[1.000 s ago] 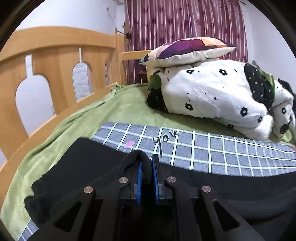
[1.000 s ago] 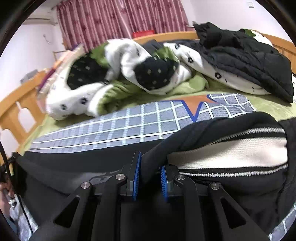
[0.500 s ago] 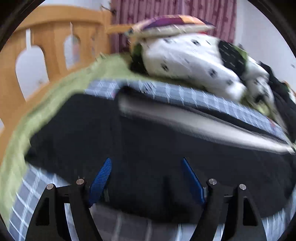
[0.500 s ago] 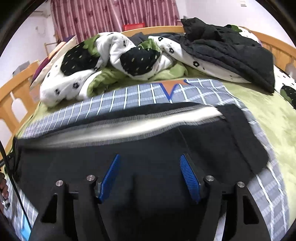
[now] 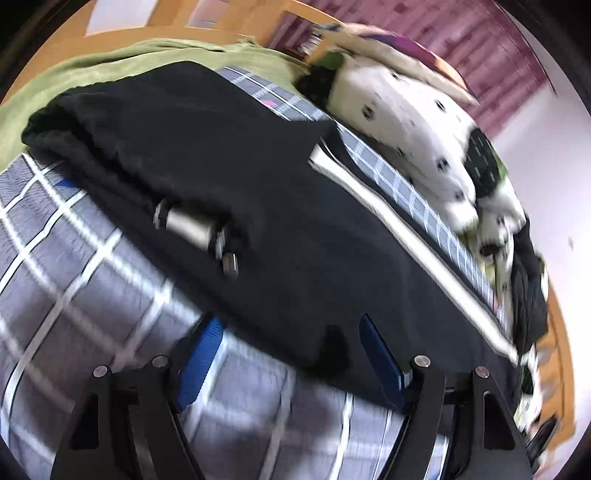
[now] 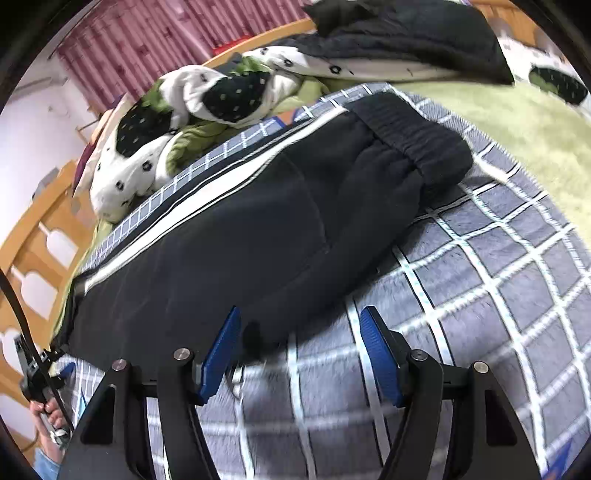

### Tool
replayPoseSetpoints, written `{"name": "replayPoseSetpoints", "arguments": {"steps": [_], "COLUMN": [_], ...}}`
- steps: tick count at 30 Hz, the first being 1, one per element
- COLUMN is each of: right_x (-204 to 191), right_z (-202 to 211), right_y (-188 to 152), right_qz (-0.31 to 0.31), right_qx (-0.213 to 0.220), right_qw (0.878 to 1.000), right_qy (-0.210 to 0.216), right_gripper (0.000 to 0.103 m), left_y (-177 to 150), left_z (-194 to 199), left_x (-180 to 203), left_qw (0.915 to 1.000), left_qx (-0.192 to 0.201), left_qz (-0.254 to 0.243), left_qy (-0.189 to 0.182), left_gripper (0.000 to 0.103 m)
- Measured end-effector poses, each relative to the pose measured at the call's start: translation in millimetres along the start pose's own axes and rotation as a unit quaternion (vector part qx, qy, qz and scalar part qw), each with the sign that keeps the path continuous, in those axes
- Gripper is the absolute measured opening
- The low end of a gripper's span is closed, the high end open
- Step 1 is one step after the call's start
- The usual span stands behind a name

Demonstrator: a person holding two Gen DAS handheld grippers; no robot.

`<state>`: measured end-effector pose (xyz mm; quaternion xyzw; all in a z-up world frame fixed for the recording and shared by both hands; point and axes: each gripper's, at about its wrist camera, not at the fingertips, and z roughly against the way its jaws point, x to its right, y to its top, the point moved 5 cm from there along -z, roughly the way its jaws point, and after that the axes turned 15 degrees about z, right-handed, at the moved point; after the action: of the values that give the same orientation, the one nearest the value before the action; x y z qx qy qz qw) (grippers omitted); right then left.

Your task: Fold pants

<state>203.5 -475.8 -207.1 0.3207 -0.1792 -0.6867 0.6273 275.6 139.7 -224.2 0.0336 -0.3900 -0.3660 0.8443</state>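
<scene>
Black pants (image 5: 258, 206) with a white side stripe (image 5: 406, 229) lie folded lengthwise on a grey checked blanket (image 5: 92, 295). In the right wrist view the pants (image 6: 240, 240) end in an elastic waistband (image 6: 413, 140) at the upper right. My left gripper (image 5: 291, 354) is open and empty just before the pants' near edge. My right gripper (image 6: 301, 343) is open and empty at the near edge, close to the waistband end. A drawstring with a grey tip (image 5: 192, 225) lies on the pants.
A white flowered duvet (image 5: 413, 110) and a pillow (image 5: 388, 48) are piled behind the pants. A black jacket (image 6: 406, 33) lies at the back. A wooden bed rail (image 6: 33, 236) runs along the left. A green sheet (image 6: 517, 122) covers the mattress.
Both grippers let go of the pants, opened and pulled back toward me. The pants now lie flat, folded in half lengthwise. Both views have tilted.
</scene>
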Motion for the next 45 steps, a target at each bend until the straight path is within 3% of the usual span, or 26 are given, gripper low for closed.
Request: {"name": "replayPoseSetpoints", "arguments": {"steps": [1, 4, 5, 6, 8, 11, 14, 19, 22, 26, 28, 30, 33, 35, 37, 38, 39, 41, 45], "right_x": [3, 8, 10, 11, 13, 7, -10, -24, -8, 20, 28, 36, 49, 55, 60, 64, 68, 78, 94], "right_z": [-9, -35, -40, -46, -57, -46, -4, 67, 100, 123, 122, 109, 88, 93, 111, 119, 126, 133, 101], "right_y": [4, 19, 25, 32, 45, 67, 90, 99, 72, 15, -15, -43, -76, -89, -94, -95, -94, -90, -77], "right_qz": [-0.010, -0.028, -0.034, -0.040, -0.046, -0.036, -0.004, 0.039, 0.056, 0.061, 0.055, 0.039, 0.010, -0.018, -0.038, -0.043, -0.050, -0.071, -0.141], "right_qx": [-0.003, -0.004, 0.002, 0.004, 0.004, 0.020, 0.066, 0.087, 0.066, 0.030, 0.009, -0.012, -0.042, -0.034, -0.002, 0.012, 0.029, 0.066, 0.053], "right_qw": [1.000, 1.000, 0.999, 0.999, 0.999, 0.999, 0.998, 0.995, 0.996, 0.998, 0.998, 0.999, 0.999, 0.999, 0.999, 0.999, 0.998, 0.995, 0.988], "right_qy": [0.002, 0.000, -0.007, -0.015, -0.025, -0.028, -0.007, -0.011, -0.006, -0.009, -0.011, -0.011, -0.016, -0.005, 0.000, -0.008, -0.019, -0.034, -0.016], "right_gripper": [0.066, 0.063, 0.054, 0.037, 0.024, 0.015, 0.013, 0.013, 0.013, 0.013, 0.013, 0.015, 0.025, 0.033, 0.051, 0.058, 0.072, 0.083, 0.084], "left_y": [5, 17, 19, 23, 32, 42, 40, 10, -27, -84, -103, -107, -107, -103, -101, -101, -103, -106, -104], "left_z": [-4, -18, -21, -23, -22, 7, 49, 112, 131, 136, 126, 114, 109, 123, 139, 147, 156, 164, 178], "left_x": [3, 14, 16, 21, 30, 52, 76, 75, 55, 33, 15, 0, -17, -27, -35, -41, -46, -54, -59], "left_qw": [0.9999, 0.9956, 0.9940, 0.9926, 0.9905, 0.9895, 0.9863, 0.9845, 0.9842, 0.9693, 0.9680, 0.9702, 0.9779, 0.9811, 0.9829, 0.9846, 0.9871, 0.9896, 0.9852], "left_qx": [0.012, 0.053, 0.060, 0.067, 0.071, 0.088, 0.104, 0.090, 0.052, 0.036, 0.020, 0.011, -0.012, -0.009, 0.006, 0.012, 0.012, 0.011, 0.052], "left_qz": [-0.001, -0.030, -0.035, -0.044, -0.065, -0.084, -0.112, -0.145, -0.165, -0.235, -0.236, -0.222, -0.186, -0.166, -0.158, -0.151, -0.141, -0.127, -0.138], "left_qy": [0.006, 0.071, 0.085, 0.091, 0.099, 0.078, 0.061, 0.041, 0.037, 0.065, 0.084, 0.097, 0.094, 0.099, 0.095, 0.087, 0.075, 0.068, 0.087], "left_gripper": [0.072, 0.043, 0.039, 0.033, 0.015, 0.012, 0.011, 0.011, 0.011, 0.012, 0.012, 0.013, 0.025, 0.052, 0.063, 0.066, 0.066, 0.066, 0.066]}}
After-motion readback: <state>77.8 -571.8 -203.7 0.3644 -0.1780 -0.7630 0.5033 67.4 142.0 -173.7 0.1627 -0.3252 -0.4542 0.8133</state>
